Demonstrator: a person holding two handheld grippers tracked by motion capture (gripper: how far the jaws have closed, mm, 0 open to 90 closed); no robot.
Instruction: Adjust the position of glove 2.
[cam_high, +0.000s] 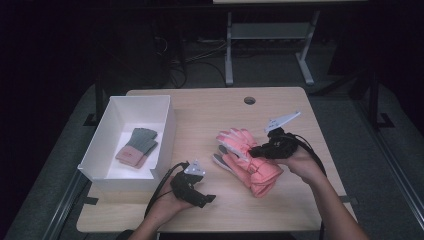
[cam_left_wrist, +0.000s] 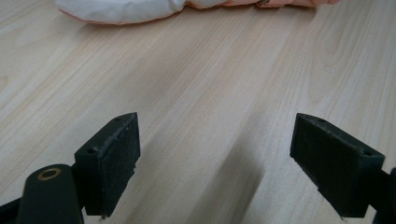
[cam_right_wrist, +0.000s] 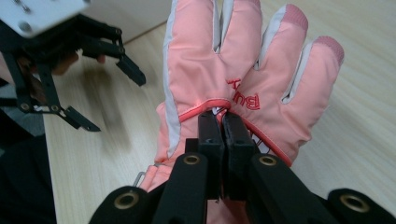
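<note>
Mid-carry: right hand-held gripper (cam_right_wrist: 223, 122) pinched shut on pink ski glove (cam_right_wrist: 233, 70) above worktop (cam_high: 210, 110); left hand-held gripper (cam_left_wrist: 215, 163) wide, empty. Next, likely over to white box (cam_high: 167, 125) beyond left hand-held gripper, then release.

ski glove (cam_right_wrist: 219, 70): salmon pink, pale grey strips between fingers and down side, darker dusty-pink fingertip patches, red piping across back, red embroidered lettering. second pink glove (cam_high: 227, 162) beneath: white-grey palm. box (cam_high: 165, 127): plain white inside and out. knit gloves (cam_high: 137, 146) in box: grey fingers, muted pink cuffs, small dark mark on cuff. table (cam_high: 210, 107): light wood, fine straight grain, one dark round hole near far edge. right gripper (cam_right_wrist: 222, 122): matte black, brass-coloured rivets. left gripper (cam_left_wrist: 215, 163): black, light grey top plate. floor (cam_high: 65, 150): grey.
</note>
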